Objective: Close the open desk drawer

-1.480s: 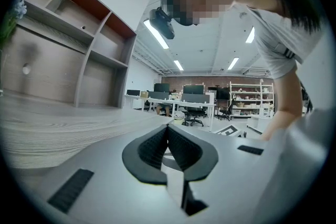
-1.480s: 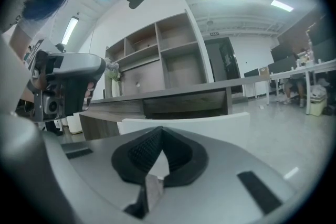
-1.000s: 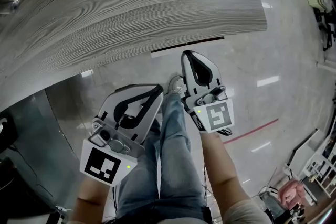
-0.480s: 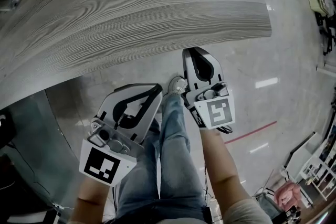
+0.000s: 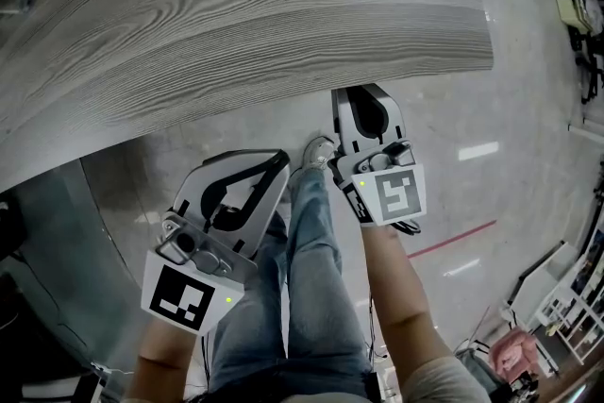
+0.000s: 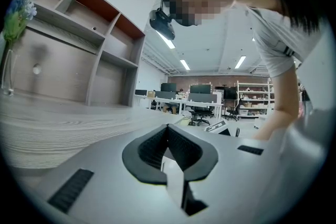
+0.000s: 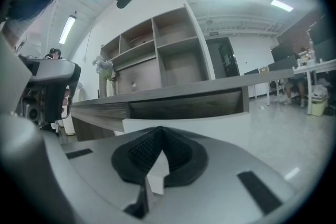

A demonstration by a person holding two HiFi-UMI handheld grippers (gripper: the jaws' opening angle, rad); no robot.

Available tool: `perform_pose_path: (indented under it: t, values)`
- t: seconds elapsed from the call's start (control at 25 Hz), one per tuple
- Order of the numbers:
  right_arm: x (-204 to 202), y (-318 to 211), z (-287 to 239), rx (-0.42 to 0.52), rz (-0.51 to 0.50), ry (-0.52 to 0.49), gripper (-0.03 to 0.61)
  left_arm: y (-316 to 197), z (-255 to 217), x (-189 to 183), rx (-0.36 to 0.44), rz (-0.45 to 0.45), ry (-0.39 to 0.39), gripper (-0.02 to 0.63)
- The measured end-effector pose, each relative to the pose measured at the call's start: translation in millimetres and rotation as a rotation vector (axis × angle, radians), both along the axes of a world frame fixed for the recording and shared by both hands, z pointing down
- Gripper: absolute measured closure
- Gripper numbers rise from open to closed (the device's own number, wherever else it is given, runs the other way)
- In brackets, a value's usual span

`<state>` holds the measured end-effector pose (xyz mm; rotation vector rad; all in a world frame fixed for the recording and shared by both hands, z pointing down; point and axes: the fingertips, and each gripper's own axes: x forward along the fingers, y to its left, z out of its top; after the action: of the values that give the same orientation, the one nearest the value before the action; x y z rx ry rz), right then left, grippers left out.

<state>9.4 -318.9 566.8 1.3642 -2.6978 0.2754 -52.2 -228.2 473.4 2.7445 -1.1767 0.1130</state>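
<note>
The grey wood-grain desk top [image 5: 245, 24] fills the space ahead of me, over a pale polished floor [image 5: 510, 109]. The white flat drawer front [image 7: 210, 124] sits under the desk's edge, below a dark recess — from above it does not stick out past the top. My right gripper [image 7: 160, 136] is up against that front, jaws pressed together with nothing between them; I can't tell if it touches. My left gripper [image 6: 168, 134] hangs lower beside my jeans leg [image 5: 321, 278] — jaws also together, empty.
</note>
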Motion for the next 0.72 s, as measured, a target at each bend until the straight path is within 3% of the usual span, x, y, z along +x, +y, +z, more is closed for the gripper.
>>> perform_pose_path:
  t: [0.72]
  values:
    - [1,34,-37,0.005,0.006,-0.023,0.571,18,-35,8,0.060,0.028,-0.021,0.603]
